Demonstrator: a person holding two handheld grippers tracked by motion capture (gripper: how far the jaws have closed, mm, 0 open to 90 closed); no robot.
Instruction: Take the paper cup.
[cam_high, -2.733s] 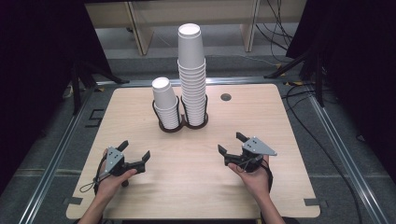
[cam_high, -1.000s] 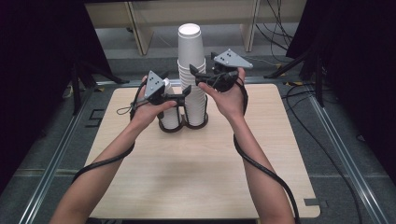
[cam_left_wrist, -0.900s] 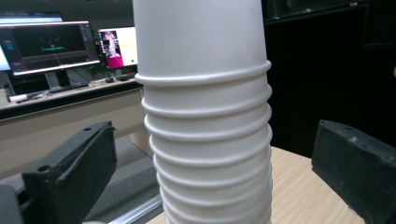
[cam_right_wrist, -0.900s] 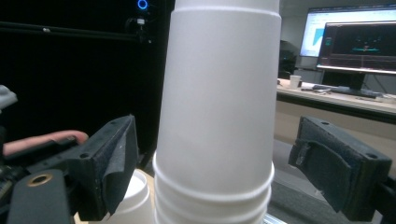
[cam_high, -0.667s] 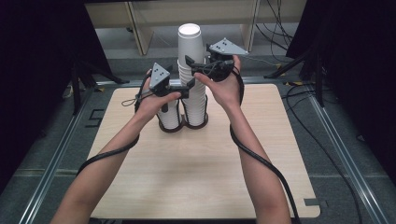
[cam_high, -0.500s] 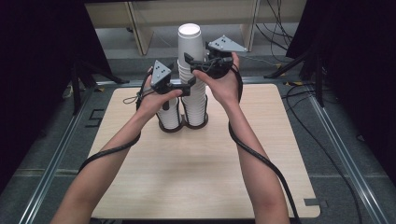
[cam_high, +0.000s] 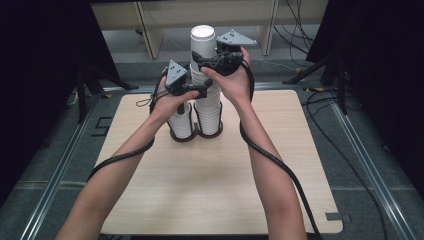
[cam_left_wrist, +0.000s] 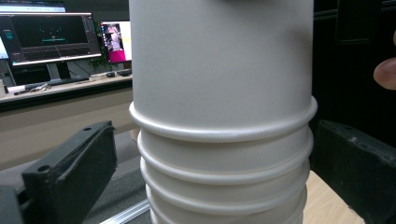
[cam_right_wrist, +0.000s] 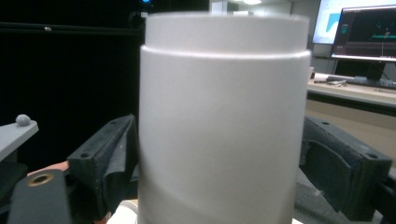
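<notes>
A tall stack of white paper cups stands beside a short stack in a black double-ring holder at the far middle of the table. My left gripper straddles the tall stack partway up. It is open, with a gap showing at its left jaw. Higher up, my right gripper is around the top cup, and both jaws press its sides. The cup's open mouth shows above that gripper.
The wooden table stretches bare from the holder to the near edge, under both forearms. Metal rails run along its sides, and cables lie on the floor at the right. Monitors on a desk stand far behind.
Both grippers left the table's near edge and reached the tall stack. In the last second the right one rose to the top cup and the left moved right onto the stack.
</notes>
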